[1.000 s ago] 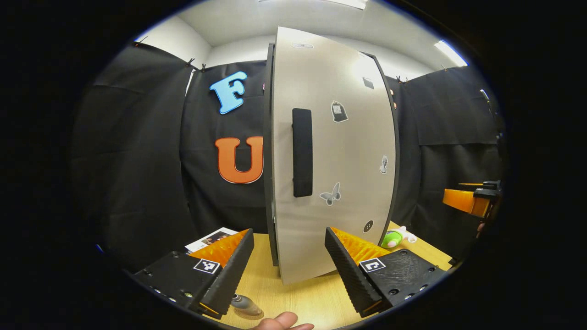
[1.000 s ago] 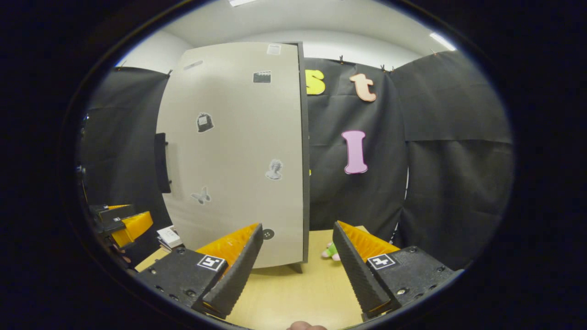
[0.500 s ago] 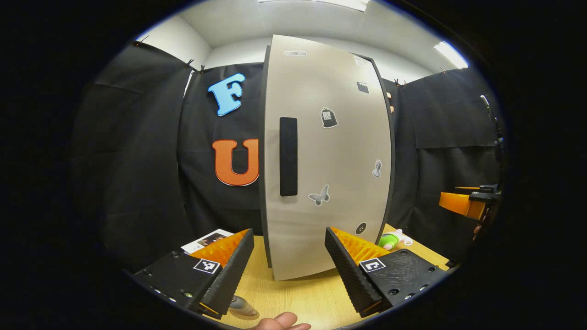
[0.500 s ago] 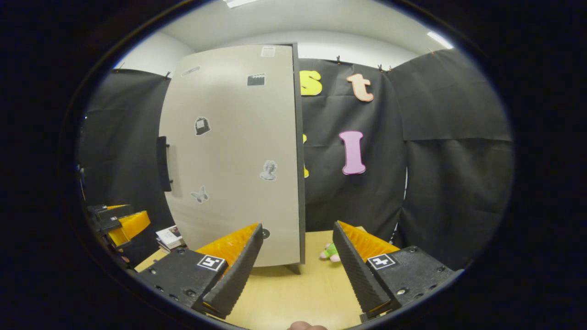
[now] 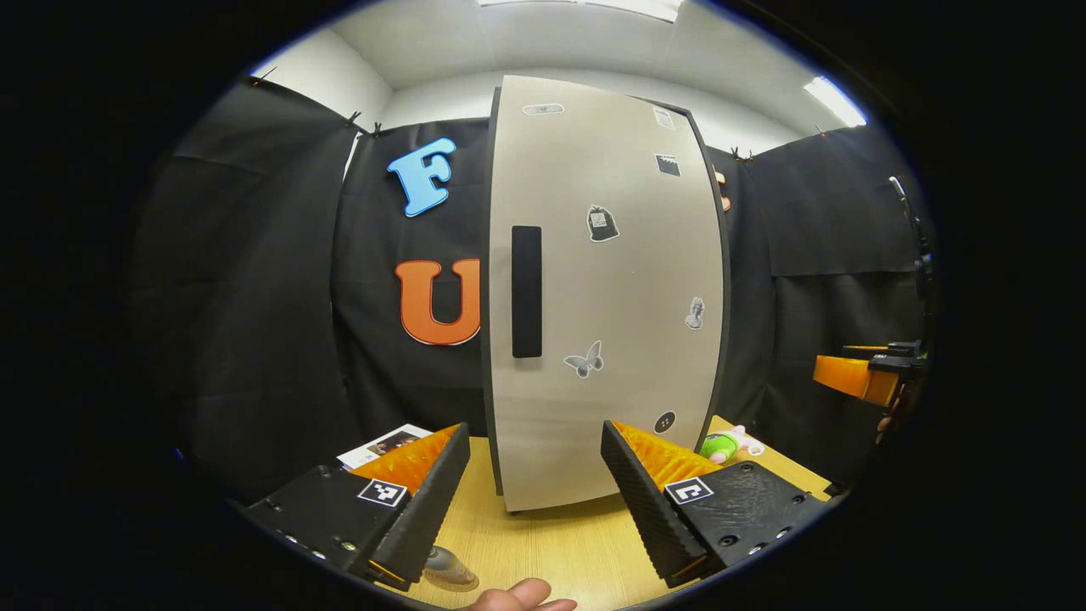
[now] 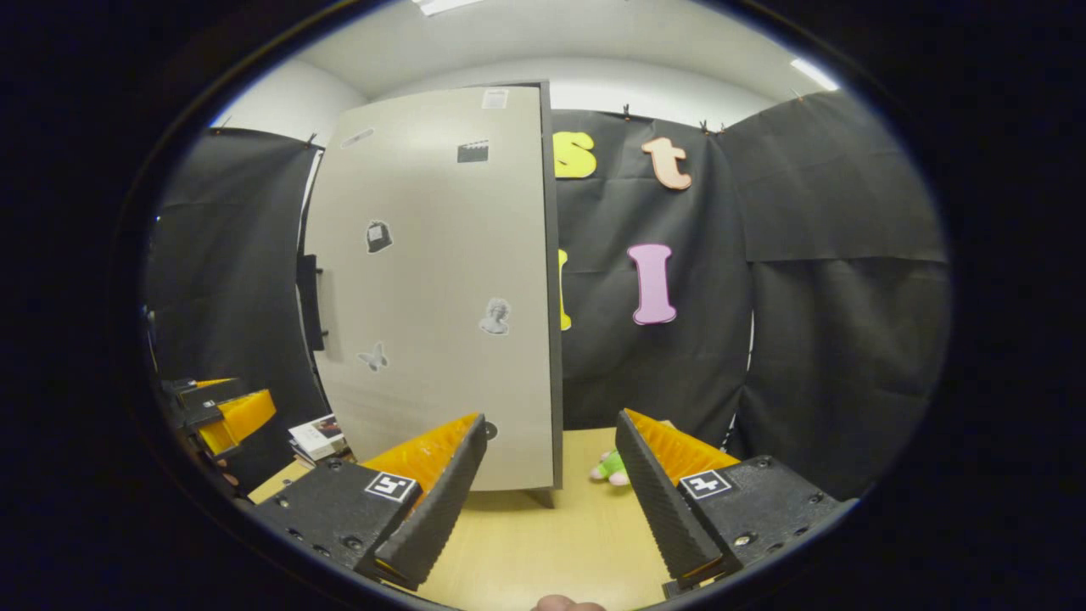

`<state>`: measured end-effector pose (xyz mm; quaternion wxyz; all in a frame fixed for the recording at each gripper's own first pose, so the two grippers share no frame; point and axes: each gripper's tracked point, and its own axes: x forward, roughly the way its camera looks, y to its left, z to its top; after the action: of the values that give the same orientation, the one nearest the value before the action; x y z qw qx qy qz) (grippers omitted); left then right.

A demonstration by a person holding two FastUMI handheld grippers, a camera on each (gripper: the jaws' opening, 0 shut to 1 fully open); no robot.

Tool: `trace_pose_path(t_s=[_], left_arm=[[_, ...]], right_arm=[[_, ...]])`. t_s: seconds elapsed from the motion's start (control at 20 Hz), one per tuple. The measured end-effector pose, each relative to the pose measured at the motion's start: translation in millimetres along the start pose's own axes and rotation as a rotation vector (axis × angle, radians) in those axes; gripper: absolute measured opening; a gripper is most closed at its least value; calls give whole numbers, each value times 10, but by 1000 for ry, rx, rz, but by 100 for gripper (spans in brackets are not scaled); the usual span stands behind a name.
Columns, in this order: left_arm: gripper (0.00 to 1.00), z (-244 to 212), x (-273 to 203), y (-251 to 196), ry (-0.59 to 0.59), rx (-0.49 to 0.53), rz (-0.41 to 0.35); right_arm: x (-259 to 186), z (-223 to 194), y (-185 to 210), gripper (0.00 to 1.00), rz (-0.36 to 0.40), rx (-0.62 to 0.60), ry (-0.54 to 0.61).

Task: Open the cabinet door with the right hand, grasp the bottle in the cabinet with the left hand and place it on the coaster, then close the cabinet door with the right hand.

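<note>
Both grippers are spread and hold nothing. The left gripper [image 5: 534,492] hangs over the front of the table [image 5: 551,552], its fingers framing the foot of the cabinet door [image 5: 602,280]. The right gripper [image 6: 550,488] is likewise wide, aimed at the door's hinge side, with the left one at the far left of its view. Neither touches the door; being empty and drawn back suggests the work is finished rather than beginning.

The door looks flush with the cabinet, its black handle [image 5: 526,291] on the edge away from the hinge, free to be taken. Just below the left gripper's left finger, at the table's front edge, a small grey rounded thing stands on a flat disc: probably the bottle [image 5: 443,561] on the coaster [image 5: 454,580], though it is cut off and I cannot be sure. If so, only the closing was left, and it appears done.

A green toy [image 5: 728,442] lies by the cabinet's right foot, a booklet [image 5: 382,443] at the table's left edge.
</note>
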<state>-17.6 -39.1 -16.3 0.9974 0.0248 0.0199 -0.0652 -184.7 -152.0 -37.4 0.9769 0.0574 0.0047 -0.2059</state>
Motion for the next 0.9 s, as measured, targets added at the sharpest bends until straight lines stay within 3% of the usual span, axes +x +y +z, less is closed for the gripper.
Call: trace_pose_path(t_s=[0.3, 0.4, 0.5, 0.9], left_arm=[[94, -10, -23, -27, -1, 6, -3], [95, -19, -29, -15, 0, 6, -4], [95, -9, -36, -3, -3, 5, -1], [95, -22, -46, 58, -3, -6, 15]], right_arm=[[-17, 25, 10, 98, 5, -14, -9], [-21, 21, 31, 94, 11, -18, -10], [-17, 13, 56, 98, 17, -21, -9], [1, 29, 112, 94, 32, -30, -15]])
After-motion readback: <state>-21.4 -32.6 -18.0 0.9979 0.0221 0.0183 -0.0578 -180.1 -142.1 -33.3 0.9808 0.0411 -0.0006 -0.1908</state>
